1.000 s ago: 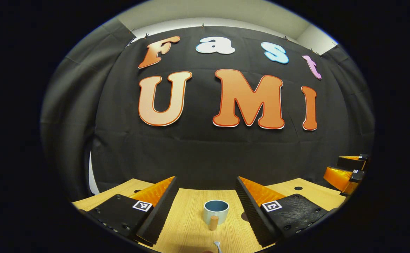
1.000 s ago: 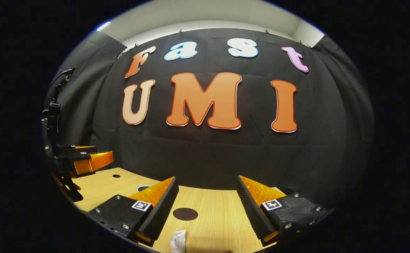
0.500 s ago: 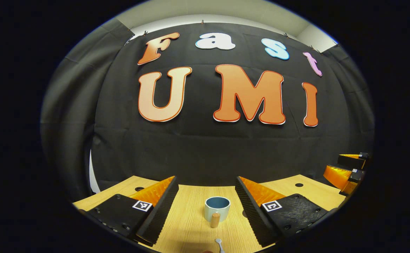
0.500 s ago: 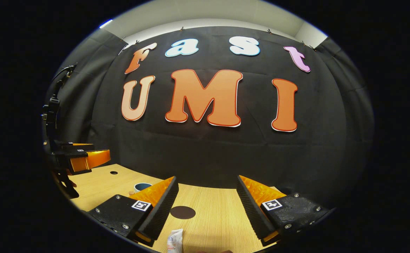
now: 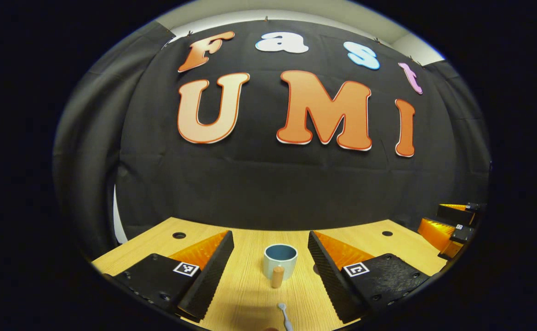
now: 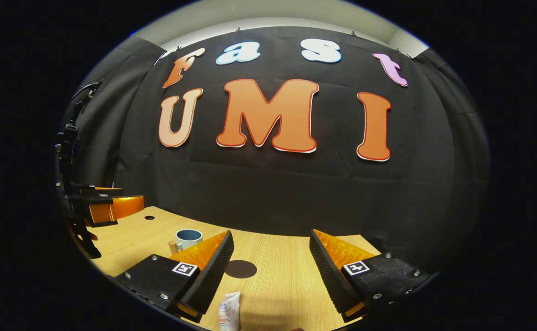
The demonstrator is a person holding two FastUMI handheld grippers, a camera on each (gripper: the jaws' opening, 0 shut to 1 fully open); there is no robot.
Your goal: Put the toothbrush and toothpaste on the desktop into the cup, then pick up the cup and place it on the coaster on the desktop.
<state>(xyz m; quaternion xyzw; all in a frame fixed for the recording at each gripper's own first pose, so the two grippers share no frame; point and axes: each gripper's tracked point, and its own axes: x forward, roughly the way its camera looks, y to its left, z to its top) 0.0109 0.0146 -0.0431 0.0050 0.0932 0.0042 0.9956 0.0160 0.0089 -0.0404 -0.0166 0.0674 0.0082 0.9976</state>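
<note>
Left gripper (image 5: pixel 271 262) and right gripper (image 6: pixel 271 262) both spread empty, toothbrush (image 5: pixel 285 317) lengthwise, head toward twelve o'clock at cup (image 5: pixel 280 261), toothpaste tube (image 6: pixel 230 311) lengthwise, end toward coaster (image 6: pixel 240 269).

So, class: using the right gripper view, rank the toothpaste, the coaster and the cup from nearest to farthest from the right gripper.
1. toothpaste: lying on the desktop at the bottom, between the right gripper fingers, toward its left finger.
2. coaster: dark disc just beyond the toothpaste.
3. cup: farthest, off to the left, past the left finger.
</note>
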